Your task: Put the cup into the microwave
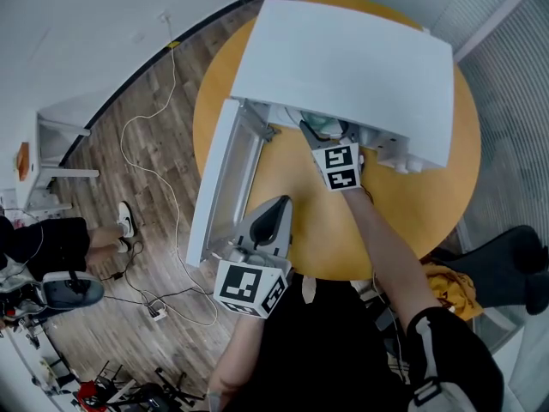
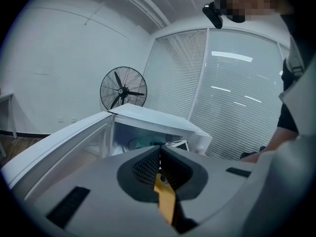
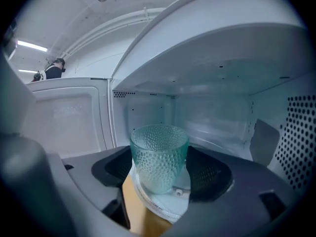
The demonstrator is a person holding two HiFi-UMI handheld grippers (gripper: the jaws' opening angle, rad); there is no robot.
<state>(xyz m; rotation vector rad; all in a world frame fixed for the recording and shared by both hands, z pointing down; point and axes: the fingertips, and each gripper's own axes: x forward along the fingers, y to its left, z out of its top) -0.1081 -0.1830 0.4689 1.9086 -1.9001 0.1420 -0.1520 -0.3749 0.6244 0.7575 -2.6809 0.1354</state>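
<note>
Right gripper (image 1: pixel 324 134) is clamped on the cup (image 3: pixel 159 162), right in the microwave (image 1: pixel 360 67) mouth. The microwave's door (image 1: pixel 214 187) is swung wide open. Left gripper (image 2: pixel 159 154) sits out front of the microwave, jaws pinched together on nothing.

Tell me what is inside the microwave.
The microwave holds a green dimpled cup, gripped by the right tool, above its round turntable. The cup and tool cover most of the cavity floor.

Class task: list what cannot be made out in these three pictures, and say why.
Cup: head view, mostly hidden by the microwave roof and the right tool.
Microwave interior: left gripper view, largely blocked by the left tool's own body.
Distant person: right gripper view, too small.
Table's near edge: head view, covered by the person's arm.
</note>
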